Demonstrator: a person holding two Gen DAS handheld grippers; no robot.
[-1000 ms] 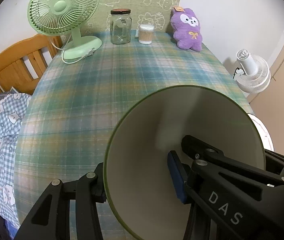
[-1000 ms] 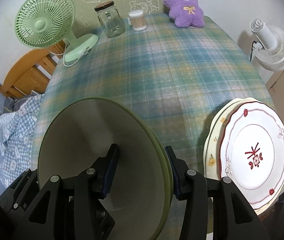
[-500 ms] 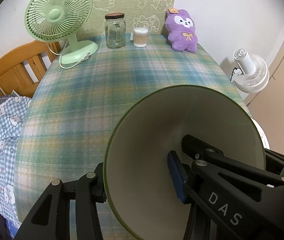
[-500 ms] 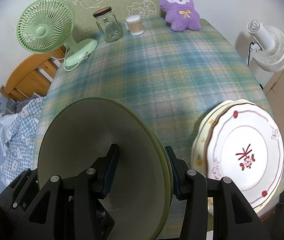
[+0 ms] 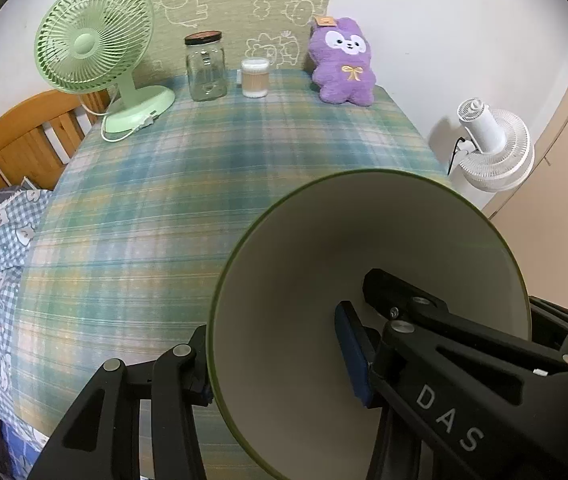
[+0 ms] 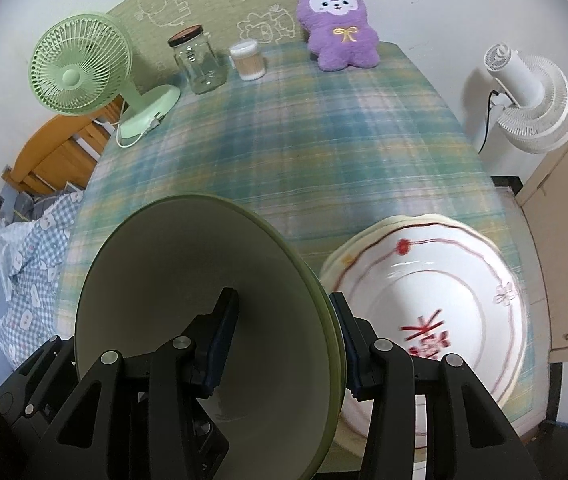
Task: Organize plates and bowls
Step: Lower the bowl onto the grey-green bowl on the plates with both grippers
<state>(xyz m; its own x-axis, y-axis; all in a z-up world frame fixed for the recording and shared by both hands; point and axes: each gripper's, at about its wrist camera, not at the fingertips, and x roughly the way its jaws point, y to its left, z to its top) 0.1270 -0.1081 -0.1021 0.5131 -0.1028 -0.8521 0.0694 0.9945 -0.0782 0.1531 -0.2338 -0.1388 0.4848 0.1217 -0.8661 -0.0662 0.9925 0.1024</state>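
You are carrying, judging by the tilt and the grip: both grippers clamp opposite walls of one load, the wide cream bowl with the olive-green rim (image 5: 304, 320), held clear above the blue-green plaid tablecloth (image 5: 203, 184). In the right wrist view a second green edge shows just behind the first, so you may be holding two nested bowls; I cannot tell for sure.

The left gripper (image 5: 275, 364) has one pad inside the bowl and one outside, jaws closed on the wall. The right gripper (image 6: 284, 344) pinches the far wall the same way.

Just beside the bowl, on the near right of the cloth, sits the stack of scalloped white plates with red line and floral trim (image 6: 464, 280), the top one blurred.

The next move calls for a level, matched descent of both hands onto bare cloth near that stack, or a chosen spot, keeping the rim off the plates; let go only once the base is seated, and release both sides together so it does not tip.

Readable writing: "DAS" in white letters on the left gripper's finger (image 5: 448, 420). The red mark at the plate's centre is too blurred to read.
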